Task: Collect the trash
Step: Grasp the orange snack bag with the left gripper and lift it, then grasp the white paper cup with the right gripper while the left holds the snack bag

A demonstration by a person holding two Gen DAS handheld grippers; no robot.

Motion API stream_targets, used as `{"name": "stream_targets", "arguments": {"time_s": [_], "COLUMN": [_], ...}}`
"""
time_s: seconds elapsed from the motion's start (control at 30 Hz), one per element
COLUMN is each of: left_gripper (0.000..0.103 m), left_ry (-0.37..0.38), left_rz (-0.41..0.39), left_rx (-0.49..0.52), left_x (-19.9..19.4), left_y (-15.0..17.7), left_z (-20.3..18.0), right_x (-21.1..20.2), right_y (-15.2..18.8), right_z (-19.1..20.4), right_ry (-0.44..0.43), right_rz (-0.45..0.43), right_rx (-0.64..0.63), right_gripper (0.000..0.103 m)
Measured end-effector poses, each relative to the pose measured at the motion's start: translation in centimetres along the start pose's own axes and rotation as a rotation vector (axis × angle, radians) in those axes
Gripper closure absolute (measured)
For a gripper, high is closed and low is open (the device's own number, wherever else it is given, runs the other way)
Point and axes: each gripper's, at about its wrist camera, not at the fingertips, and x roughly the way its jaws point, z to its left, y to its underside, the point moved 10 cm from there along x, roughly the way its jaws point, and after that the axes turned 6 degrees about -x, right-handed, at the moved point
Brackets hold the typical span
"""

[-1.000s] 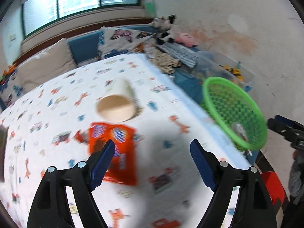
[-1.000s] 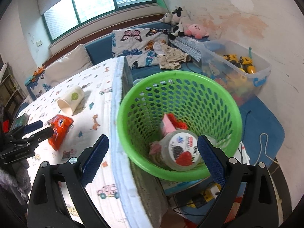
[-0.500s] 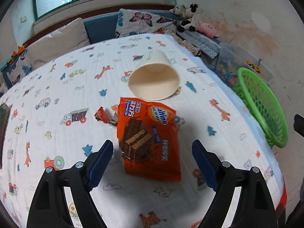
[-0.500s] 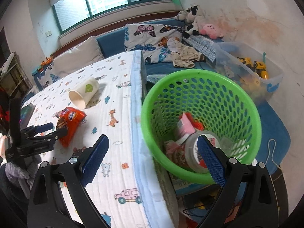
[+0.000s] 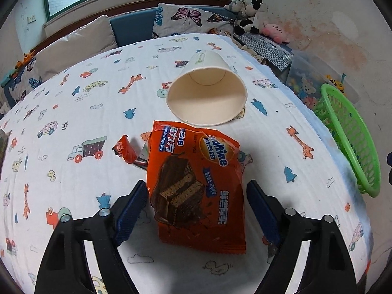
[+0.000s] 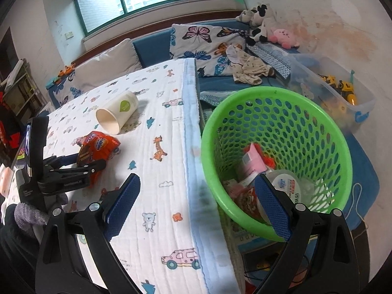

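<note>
Closing around the orange snack bag (image 5: 196, 186) (not squeezing it yet), the left gripper's (image 5: 196, 201) jaws straddle it; the right gripper (image 6: 196, 205) gapes wide, empty, beside the green basket (image 6: 276, 156).

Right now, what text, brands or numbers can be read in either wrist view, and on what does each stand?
"...altine": yellow badge on the orange cake wrapper; its first letters are creased away.
"Magic Cake": small print near that wrapper's top edge, partly legible.
Chinese characters on the wrapper: visible, not transcribed here.
Small red torn wrapper scrap: print too small.
White paper cup: green leaf logo, no legible words.
Round lid in the green basket: blurred.
</note>
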Motion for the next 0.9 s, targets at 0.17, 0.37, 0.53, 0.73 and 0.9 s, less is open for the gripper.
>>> {"name": "stream_targets", "arguments": {"time_s": [0.17, 0.37, 0.53, 0.73, 0.9], "left_gripper": [0.045, 0.057, 0.06, 0.06, 0.06], "left_ry": [0.016, 0.04, 0.057, 0.062, 0.066], "left_rz": [-0.008, -0.023, -0.051, -0.075, -0.095], "left_rx": [-0.003, -0.005, -0.002, -0.013, -0.02], "left_x": [-0.4, -1.5, -3.3, -5.4, -6.9], "left_y": [-0.1, 0.0, 0.1, 0.3, 0.3], "left_z": [0.1, 0.3, 0.8, 2.1, 3.5], "right_x": [0.3, 0.6, 1.1, 2.6, 4.5], "right_y": [-0.2, -0.6, -1.6, -3.9, -6.1], "right_z": [0.6, 1.8, 3.7, 7.1, 9.9], "right_ry": [-0.009, -0.036, -0.068, -0.146, -0.222], "right_rz": [0.002, 0.009, 0.015, 0.039, 0.08], "right_rx": [-0.002, -0.014, -0.037, -0.042, -0.025], "right_gripper": [0.009, 0.009, 0.009, 0.009, 0.009]}}
